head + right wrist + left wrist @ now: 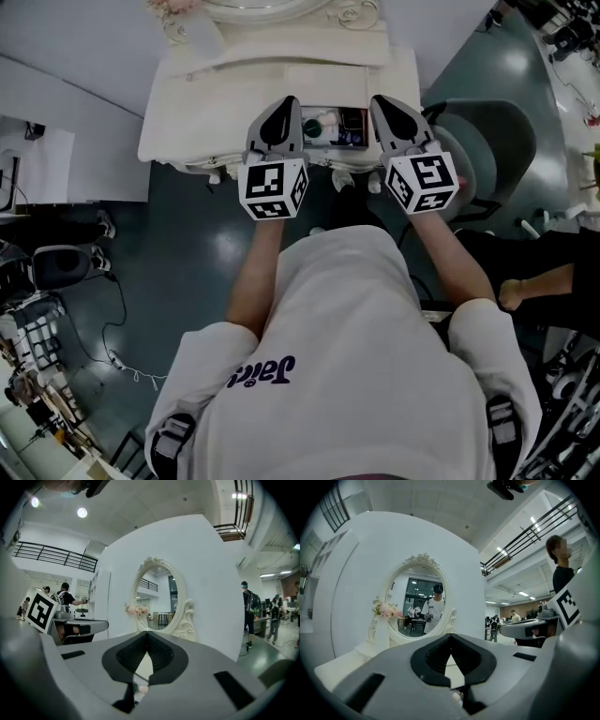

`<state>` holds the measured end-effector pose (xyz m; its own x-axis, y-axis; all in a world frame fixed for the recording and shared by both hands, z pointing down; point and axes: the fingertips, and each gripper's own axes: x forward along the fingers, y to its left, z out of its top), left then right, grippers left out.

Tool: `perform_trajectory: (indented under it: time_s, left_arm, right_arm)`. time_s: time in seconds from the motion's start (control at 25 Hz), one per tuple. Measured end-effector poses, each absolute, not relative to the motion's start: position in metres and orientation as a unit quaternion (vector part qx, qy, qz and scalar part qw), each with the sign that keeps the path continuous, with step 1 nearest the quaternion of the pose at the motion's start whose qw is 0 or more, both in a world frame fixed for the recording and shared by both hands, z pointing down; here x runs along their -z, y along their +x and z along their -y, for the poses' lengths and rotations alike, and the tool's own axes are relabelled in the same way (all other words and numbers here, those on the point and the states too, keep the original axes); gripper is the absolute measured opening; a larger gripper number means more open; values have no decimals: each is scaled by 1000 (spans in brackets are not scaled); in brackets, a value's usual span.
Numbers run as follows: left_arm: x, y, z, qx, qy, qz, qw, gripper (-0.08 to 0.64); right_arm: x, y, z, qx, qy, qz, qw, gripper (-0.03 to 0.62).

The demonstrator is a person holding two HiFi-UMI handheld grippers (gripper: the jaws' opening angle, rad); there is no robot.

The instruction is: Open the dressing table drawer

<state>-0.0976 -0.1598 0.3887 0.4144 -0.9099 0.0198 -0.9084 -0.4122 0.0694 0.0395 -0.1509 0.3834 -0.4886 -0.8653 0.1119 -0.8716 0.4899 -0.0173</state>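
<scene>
In the head view the cream dressing table (206, 103) stands in front of me. Its middle drawer (334, 127) is pulled out, with small items showing inside. My left gripper (286, 101) hovers over the drawer's left side and my right gripper (380, 99) over its right side. Both are shut with nothing between the jaws. In the left gripper view the left gripper (451, 637) points at the oval mirror (417, 602). In the right gripper view the right gripper (147, 634) faces the same mirror (157, 597).
A grey round chair (487, 150) stands right of the table. Another person's arm (539, 281) is at the far right. Cables (112, 319) and gear lie on the floor at the left. Pink flowers (386, 610) stand beside the mirror. A white partition (211, 573) rises behind the table.
</scene>
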Motion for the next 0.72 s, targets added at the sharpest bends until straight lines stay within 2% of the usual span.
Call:
perform_trajectory:
  time_s: [0.28, 0.72]
  left_arm:
    - [-394, -87, 161, -1, 851, 524, 35, 14]
    - [-396, -91, 168, 1, 848, 528, 33, 14]
  right_arm:
    - [-391, 44, 159, -35, 493, 866, 73, 9]
    - [-398, 42, 176, -37, 495, 865, 76, 9]
